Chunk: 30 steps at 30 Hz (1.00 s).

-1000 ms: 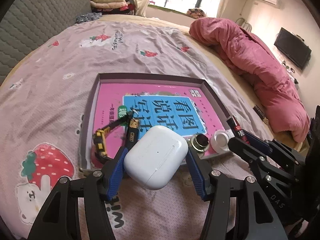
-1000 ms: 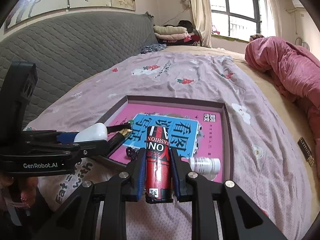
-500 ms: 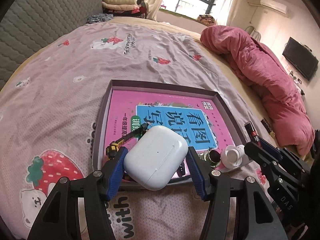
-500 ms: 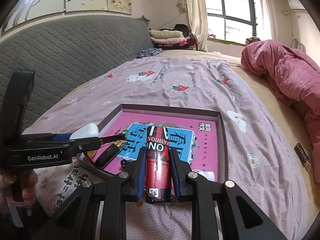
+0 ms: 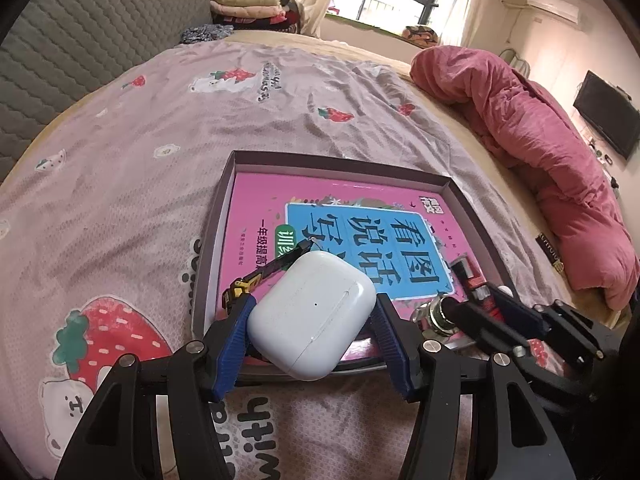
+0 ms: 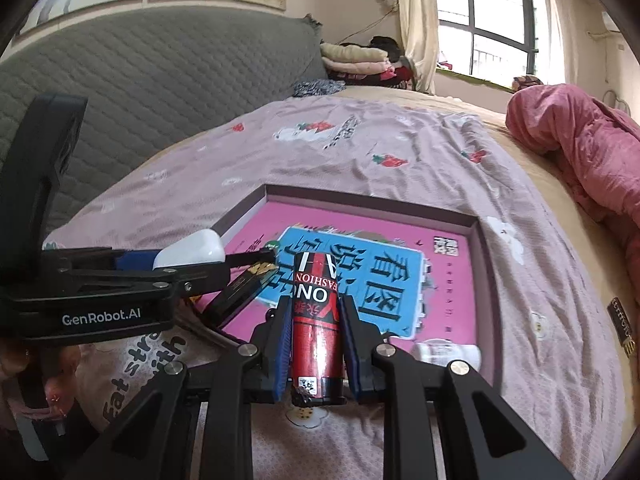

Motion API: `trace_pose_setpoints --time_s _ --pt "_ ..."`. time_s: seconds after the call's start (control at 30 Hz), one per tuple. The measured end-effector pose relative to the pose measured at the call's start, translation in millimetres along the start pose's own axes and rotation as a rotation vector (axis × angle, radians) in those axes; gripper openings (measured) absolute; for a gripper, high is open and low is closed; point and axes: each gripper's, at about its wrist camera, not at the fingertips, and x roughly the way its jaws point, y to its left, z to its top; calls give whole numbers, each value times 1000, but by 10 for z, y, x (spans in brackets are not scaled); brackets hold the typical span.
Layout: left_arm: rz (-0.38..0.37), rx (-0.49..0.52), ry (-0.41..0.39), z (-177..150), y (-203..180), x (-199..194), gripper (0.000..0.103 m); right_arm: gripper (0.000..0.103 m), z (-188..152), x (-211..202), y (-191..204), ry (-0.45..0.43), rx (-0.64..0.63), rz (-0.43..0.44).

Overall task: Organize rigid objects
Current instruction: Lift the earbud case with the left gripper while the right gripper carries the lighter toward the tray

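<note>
My left gripper (image 5: 312, 314) is shut on a white earbud case (image 5: 316, 320), held just above the near edge of a shallow purple tray (image 5: 340, 164). A pink and blue book (image 5: 360, 232) fills the tray. My right gripper (image 6: 314, 320) is shut on a red and black tube (image 6: 316, 332) over the tray's near side (image 6: 372, 200). In the left wrist view the right gripper (image 5: 492, 300) comes in from the right. A black and yellow tool (image 5: 272, 270), a small white bottle (image 6: 448, 354) and a metal piece (image 5: 436, 314) lie on the book.
The tray rests on a lilac strawberry-print bedsheet (image 5: 200, 140). A bunched pink duvet (image 5: 540, 152) lies along the right side. A grey quilted headboard (image 6: 160, 80) stands at the left, and folded clothes (image 6: 352, 60) are stacked at the far end. A person's hand (image 6: 24, 360) holds the left gripper.
The right gripper with the red tube has shifted a little over the tray's near right part. The left gripper keeps the case; its view has swung slightly, so the tray sits further right.
</note>
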Motion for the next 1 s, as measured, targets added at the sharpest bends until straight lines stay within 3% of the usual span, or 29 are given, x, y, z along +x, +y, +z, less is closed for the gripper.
trace_pose_setpoints --time_s 0.27,1.0 --pt "5 11 11 4 18 93 61 23 -24 227 112 58 -32 8" --pt "10 57 41 -3 -96 279 61 23 -61 489 162 119 -98 -11"
